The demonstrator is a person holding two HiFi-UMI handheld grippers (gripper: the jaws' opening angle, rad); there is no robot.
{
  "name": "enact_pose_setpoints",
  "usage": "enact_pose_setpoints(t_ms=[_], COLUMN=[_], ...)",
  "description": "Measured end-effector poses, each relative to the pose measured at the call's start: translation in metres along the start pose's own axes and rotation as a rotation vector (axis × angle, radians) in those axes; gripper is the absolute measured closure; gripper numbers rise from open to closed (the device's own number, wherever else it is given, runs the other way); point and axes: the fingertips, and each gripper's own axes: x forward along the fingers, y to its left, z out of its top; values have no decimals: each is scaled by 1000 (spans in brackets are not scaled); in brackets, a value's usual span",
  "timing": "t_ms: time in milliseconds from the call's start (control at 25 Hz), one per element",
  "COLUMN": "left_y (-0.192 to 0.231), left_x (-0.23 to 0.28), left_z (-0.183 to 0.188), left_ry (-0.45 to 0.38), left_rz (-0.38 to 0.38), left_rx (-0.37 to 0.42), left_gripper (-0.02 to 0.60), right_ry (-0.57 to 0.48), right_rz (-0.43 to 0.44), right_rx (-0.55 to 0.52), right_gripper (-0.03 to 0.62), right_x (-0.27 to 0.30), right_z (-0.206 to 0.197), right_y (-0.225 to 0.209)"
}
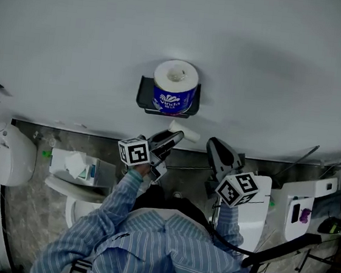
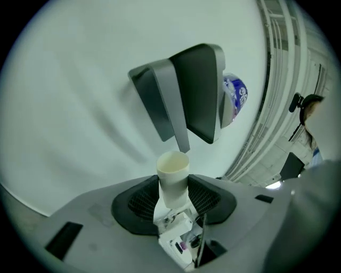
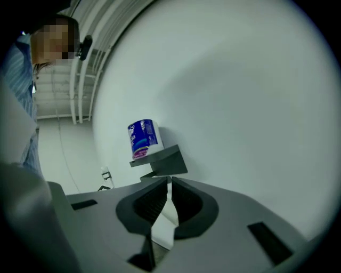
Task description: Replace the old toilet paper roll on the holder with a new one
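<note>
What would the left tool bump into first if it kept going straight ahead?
Likely the holder on the wall, touched first by the tube the left tool grips; depth is unclear.

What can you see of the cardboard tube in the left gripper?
The cardboard tube is bare, off-white and hollow, no paper left, one open round end showing. Ribbed pads of the left gripper clamp its sides, that end sticking out past them. It is held close to the dark holder on the white wall; contact there cannot be told.
</note>
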Motion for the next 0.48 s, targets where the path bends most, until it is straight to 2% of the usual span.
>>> enact_pose_setpoints(t_ms=[200,320,480], left_y=[2,3,6], left_x=[-37,-56,-80], left_z=[9,12,14], left_ry=[-26,-44,-82], left_rz=[63,94,132], left_rx=[72,94,93], left_gripper=[410,410,410], right_ry=[-13,-52,-154], right_rz=[82,137,206], right_rx=[-126,-155,-155], right_gripper=[569,569,568], right_x=[23,38,52], right_z=[29,46,77], right_y=[23,38,63])
